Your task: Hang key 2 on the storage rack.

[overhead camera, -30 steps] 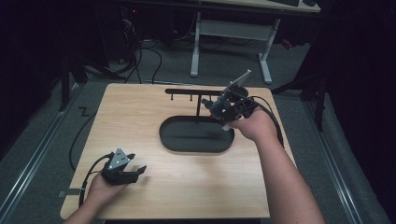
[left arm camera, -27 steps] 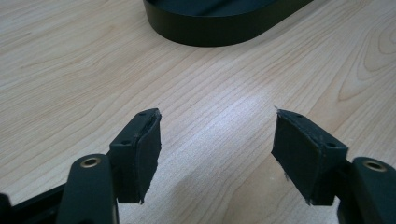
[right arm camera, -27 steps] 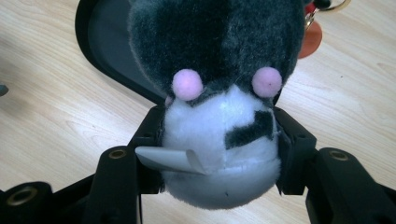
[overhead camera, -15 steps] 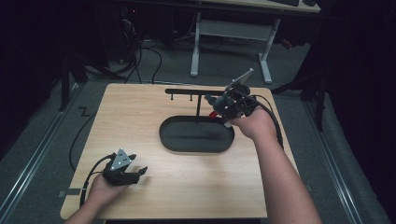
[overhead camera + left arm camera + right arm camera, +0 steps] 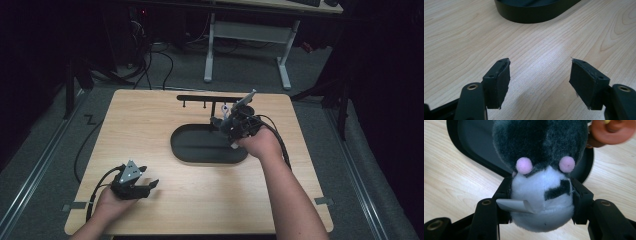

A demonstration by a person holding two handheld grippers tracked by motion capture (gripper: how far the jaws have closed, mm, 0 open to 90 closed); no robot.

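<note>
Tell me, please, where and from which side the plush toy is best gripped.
Grip the plush toy across its rounded white-and-grey lower part, coming from its underside, one pad on each flank. That part looks soft and fits between the jaws, as the right gripper shows. The dark tray lies beyond it.

High view: wooden table [image 5: 150,130] evenly lit from above, surroundings near black, image soft and grainy. Left gripper view: sharp, pale glare patch on wood. Right gripper view: plush toy [image 5: 541,182] slightly soft, orange piece [image 5: 611,130] blurred.

A white desk frame [image 5: 247,35] stands on the grey floor [image 5: 45,135] beyond the wooden table [image 5: 150,120], with black cables [image 5: 165,60] nearby.
</note>
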